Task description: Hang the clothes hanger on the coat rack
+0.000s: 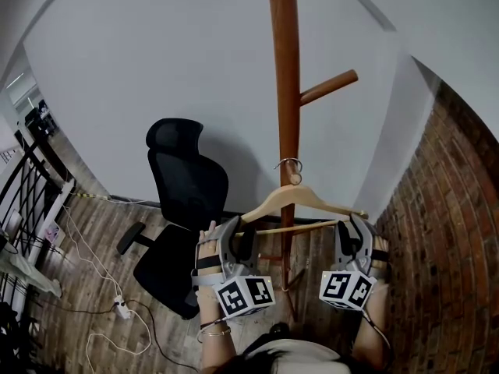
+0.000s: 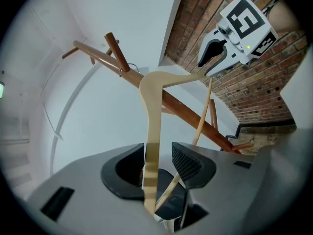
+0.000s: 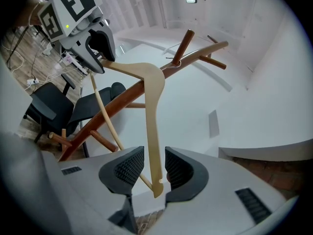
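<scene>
Wooden clothes hanger [image 1: 300,202] hangs by its metal hook [image 1: 288,164] on a short peg [image 1: 295,177] of the coat rack [image 1: 285,68], its bar roughly level across the pole. Both hands reach forward side by side, pointing about level. The left hand [image 1: 209,267] holds the left gripper [image 1: 238,236] at the hanger's left end, and the right hand [image 1: 380,259] holds the right gripper [image 1: 355,236] at its right end. Each gripper's jaws stand apart, with a hanger tip between them, unclamped.
</scene>
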Demonstrator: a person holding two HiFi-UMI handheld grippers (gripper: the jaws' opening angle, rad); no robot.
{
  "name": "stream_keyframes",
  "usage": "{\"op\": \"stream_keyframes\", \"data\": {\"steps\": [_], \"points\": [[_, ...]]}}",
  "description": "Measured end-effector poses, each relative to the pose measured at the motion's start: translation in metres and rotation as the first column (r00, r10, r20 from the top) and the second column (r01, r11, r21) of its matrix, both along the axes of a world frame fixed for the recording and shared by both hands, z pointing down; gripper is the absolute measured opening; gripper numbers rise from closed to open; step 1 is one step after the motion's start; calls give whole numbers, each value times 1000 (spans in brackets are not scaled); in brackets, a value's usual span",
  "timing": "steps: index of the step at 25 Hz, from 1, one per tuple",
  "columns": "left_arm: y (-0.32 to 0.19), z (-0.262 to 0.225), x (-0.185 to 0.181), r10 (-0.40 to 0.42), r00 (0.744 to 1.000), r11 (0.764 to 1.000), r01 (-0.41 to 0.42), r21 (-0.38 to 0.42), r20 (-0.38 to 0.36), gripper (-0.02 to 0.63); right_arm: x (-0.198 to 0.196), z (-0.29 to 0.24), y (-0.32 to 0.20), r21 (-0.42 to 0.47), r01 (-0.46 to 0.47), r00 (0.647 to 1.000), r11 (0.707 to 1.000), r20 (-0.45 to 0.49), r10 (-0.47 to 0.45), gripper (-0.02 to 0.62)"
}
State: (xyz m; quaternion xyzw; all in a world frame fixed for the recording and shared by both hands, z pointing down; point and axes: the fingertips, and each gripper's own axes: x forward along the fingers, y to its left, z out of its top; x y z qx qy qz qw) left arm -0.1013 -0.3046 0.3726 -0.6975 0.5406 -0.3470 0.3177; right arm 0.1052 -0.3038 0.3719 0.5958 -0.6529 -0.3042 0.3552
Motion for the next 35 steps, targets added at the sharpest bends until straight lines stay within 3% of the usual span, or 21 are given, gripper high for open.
{"op": "stream_keyframes", "data": {"steps": [9, 18, 23, 27, 35], "points": [[23, 2, 1, -18, 1000, 1000, 18, 10, -3, 167, 6, 4, 20, 10, 2, 1000, 1000, 12, -2, 135], [45, 4, 6, -20, 998, 1000, 20, -3, -56, 164, 8, 10, 38, -5, 12, 999, 1000, 36, -12, 133], [55, 5, 6, -22, 999, 1000, 23, 19, -27, 126, 10, 11, 45, 8, 23, 999, 1000, 44, -23, 112], [67, 2, 5, -43, 997, 999, 44, 14, -69, 100, 8, 10, 52, 19, 36, 997, 999, 69, -37, 100], [92, 9, 8, -57, 996, 998, 58, 6, -67, 51, 10, 17, 74, 25, 45, 995, 999, 86, -47, 78]]}}
